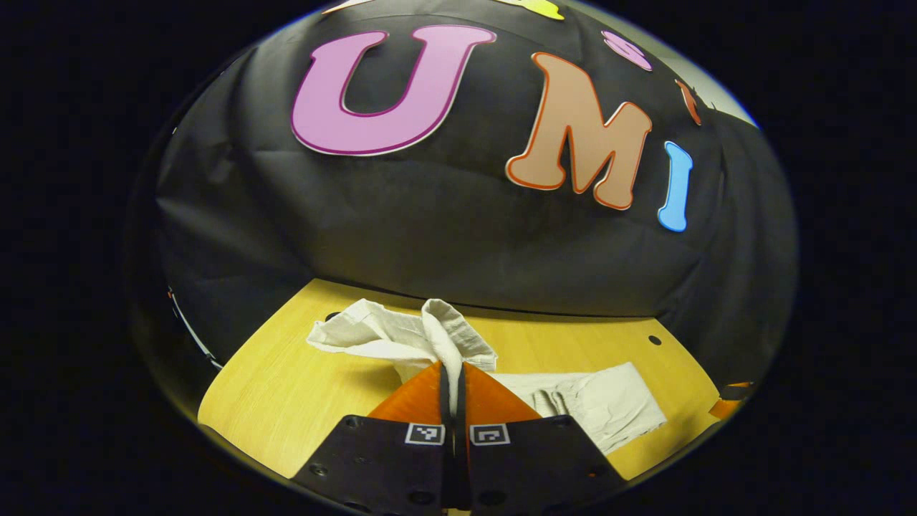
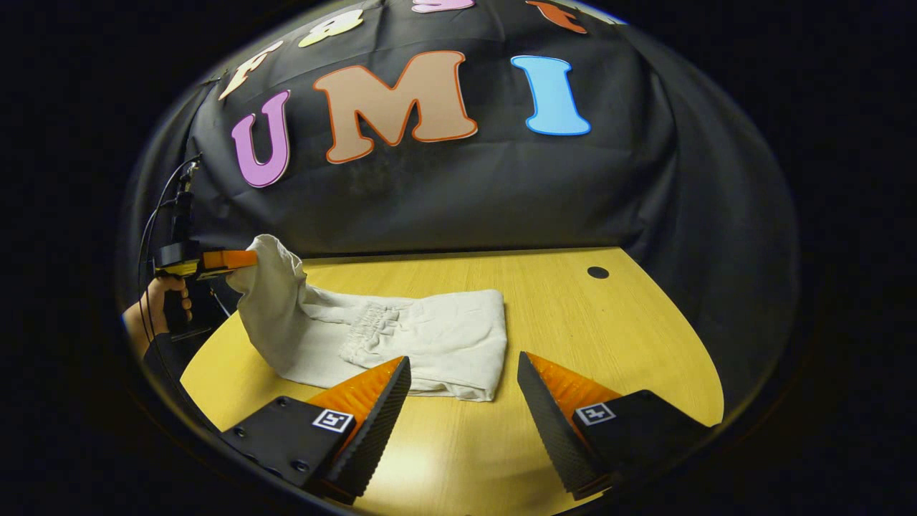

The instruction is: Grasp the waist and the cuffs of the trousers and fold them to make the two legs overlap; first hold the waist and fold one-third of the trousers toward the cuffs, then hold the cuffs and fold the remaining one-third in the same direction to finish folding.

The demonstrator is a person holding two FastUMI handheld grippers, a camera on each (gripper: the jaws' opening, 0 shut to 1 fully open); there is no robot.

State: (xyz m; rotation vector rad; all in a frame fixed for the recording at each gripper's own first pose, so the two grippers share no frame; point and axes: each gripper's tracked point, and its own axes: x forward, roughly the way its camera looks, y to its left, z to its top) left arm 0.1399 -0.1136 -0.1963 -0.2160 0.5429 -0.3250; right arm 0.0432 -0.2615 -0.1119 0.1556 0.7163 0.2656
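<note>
Trousers (image 2: 401, 337) of pale, off-white cloth lie on the table (image 2: 573, 322), partly folded into a short, thick block. The gathered waistband shows as a band of small puckers near the middle of the block, and the folded edge on the right is smooth and rounded. One end of the cloth is lifted off the wood and hangs in a loose, creased drape. The block lies toward the table's left edge in the right gripper view, well apart from the small dark hole (image 2: 597, 272) near the far right edge.

The left gripper (image 1: 453, 373) has its jaws together, clamped on a bunched fold of the trousers (image 1: 430, 340) that rises as a rumpled peak just beyond the fingertips. Behind the peak more cloth spreads toward the far edge, and a flatter part lies to the right near the front edge.

The right gripper (image 2: 462, 373) hovers above the table's near edge with its jaws wide apart, touching nothing; the folded block lies just beyond its left finger.

In the right gripper view the left gripper (image 2: 233, 259) appears from the side, off the table's left edge, held by a hand (image 2: 161, 297) with cables running up from it, and the raised cloth hangs down from its tip to the block. The left gripper view gives the close look at the pinched fold itself.
</note>
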